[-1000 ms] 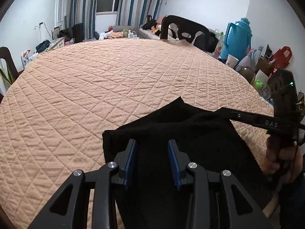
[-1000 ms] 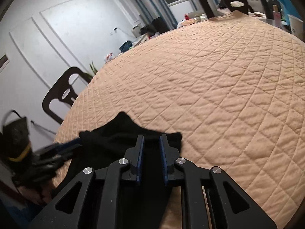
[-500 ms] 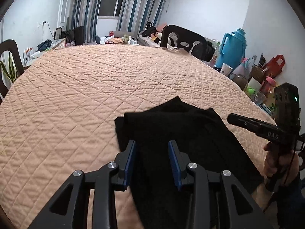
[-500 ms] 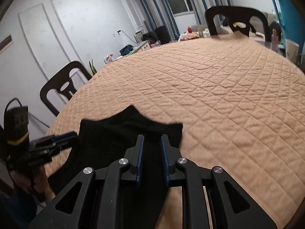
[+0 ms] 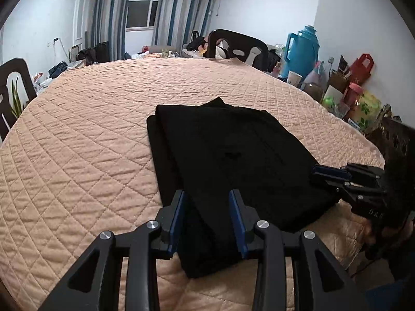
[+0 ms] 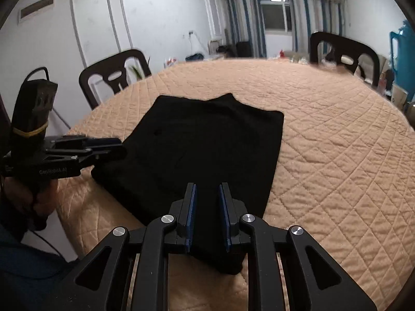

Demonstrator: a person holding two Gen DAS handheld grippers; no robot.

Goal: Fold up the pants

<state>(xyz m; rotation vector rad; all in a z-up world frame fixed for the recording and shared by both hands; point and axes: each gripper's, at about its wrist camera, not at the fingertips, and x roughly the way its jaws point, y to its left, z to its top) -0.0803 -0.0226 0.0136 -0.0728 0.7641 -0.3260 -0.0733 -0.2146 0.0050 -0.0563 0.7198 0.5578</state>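
Note:
Black pants (image 5: pixel 228 155) lie folded into a flat rectangle on the peach quilted table cover (image 5: pixel 90 129), close to its near edge. My left gripper (image 5: pixel 207 207) hovers over the near left end of the pants, open, with only cloth showing below the gap. In the right wrist view the same pants (image 6: pixel 202 142) spread ahead, and my right gripper (image 6: pixel 207 204) stands open by a narrow gap above their near right end. Each gripper shows in the other's view: the right gripper (image 5: pixel 321 172) at the pants' right edge, the left gripper (image 6: pixel 114 143) at their left edge.
A dark chair (image 5: pixel 238 46) stands at the table's far side, another chair (image 6: pixel 114 75) at its left. A blue thermos jug (image 5: pixel 302 49), cups and bags (image 5: pixel 350 90) crowd the floor on the right. A hand (image 6: pixel 33 197) holds the left gripper's handle.
Both grippers have drawn back toward the table's near edge, so more of the pants shows ahead. The right gripper has left the pants' far part and its view has rolled upright.

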